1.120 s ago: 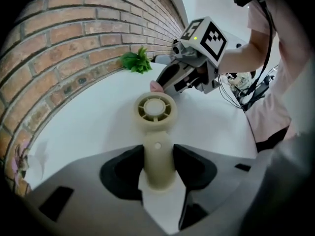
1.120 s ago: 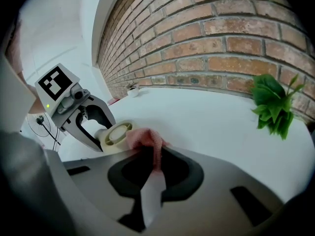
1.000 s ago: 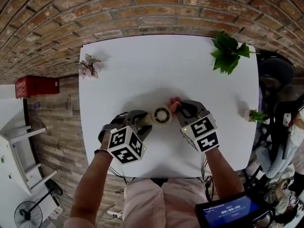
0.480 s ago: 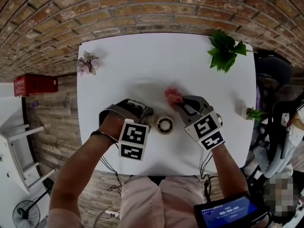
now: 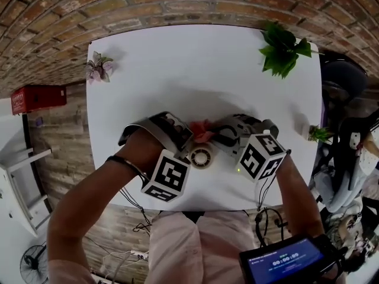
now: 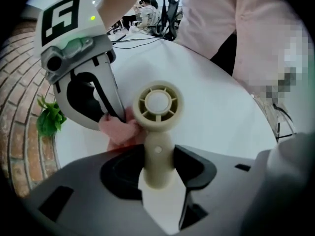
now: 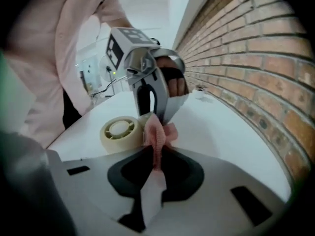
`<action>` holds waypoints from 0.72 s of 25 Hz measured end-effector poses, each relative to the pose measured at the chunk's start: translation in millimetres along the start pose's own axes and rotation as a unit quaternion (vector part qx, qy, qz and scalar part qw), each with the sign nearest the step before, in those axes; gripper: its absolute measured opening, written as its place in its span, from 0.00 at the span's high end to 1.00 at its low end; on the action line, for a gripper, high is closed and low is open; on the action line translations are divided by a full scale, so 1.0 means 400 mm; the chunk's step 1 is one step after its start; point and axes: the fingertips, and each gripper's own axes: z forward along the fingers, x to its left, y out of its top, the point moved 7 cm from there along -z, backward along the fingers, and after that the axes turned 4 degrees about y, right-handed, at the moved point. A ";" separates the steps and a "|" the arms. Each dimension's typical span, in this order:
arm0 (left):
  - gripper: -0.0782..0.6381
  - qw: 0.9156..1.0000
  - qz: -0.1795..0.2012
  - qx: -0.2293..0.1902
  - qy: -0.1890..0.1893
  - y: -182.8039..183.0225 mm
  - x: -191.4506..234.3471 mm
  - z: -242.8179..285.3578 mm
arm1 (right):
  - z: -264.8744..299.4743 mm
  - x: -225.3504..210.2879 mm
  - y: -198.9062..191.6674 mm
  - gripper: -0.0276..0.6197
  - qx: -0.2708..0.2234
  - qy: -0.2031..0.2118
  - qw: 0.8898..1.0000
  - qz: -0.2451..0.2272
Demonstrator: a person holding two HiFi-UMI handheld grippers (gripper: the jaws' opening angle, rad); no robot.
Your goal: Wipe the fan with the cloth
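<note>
A small cream hand fan [image 5: 201, 157] lies low over the white table [image 5: 177, 70]. My left gripper [image 5: 187, 150] points down and is shut on the fan's handle [image 6: 158, 161]; the round fan head [image 6: 158, 102] sticks out past the jaws. My right gripper [image 5: 214, 136] is shut on a pink cloth [image 5: 200, 130], pinched between its jaws [image 7: 155, 146]. The cloth [image 6: 120, 129] touches the side of the fan head [image 7: 119, 131], on the side of the brick wall.
A leafy green plant [image 5: 281, 49] stands at the table's far right corner. A small pinkish plant [image 5: 98, 67] sits at the far left corner. Another little plant [image 5: 320, 134] is at the right edge. The table's near edge lies just behind both grippers.
My left hand has rolled with the fan in its jaws. The right gripper has carried the cloth leftward, from the fan's right side onto its far side.
</note>
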 end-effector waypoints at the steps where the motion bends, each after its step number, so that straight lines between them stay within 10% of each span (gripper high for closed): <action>1: 0.62 1.000 0.008 0.002 0.000 0.002 -0.001 0.000 | 0.004 0.003 0.005 0.89 0.005 0.014 0.999 -0.029; 10: 0.62 1.000 0.010 0.011 -0.018 0.000 0.002 0.005 | 0.047 0.009 0.048 0.89 0.046 0.085 0.980 -0.172; 18: 0.62 0.997 -0.069 -0.011 -0.022 -0.021 0.011 0.003 | -0.005 0.039 0.010 0.90 0.061 0.082 0.984 -0.149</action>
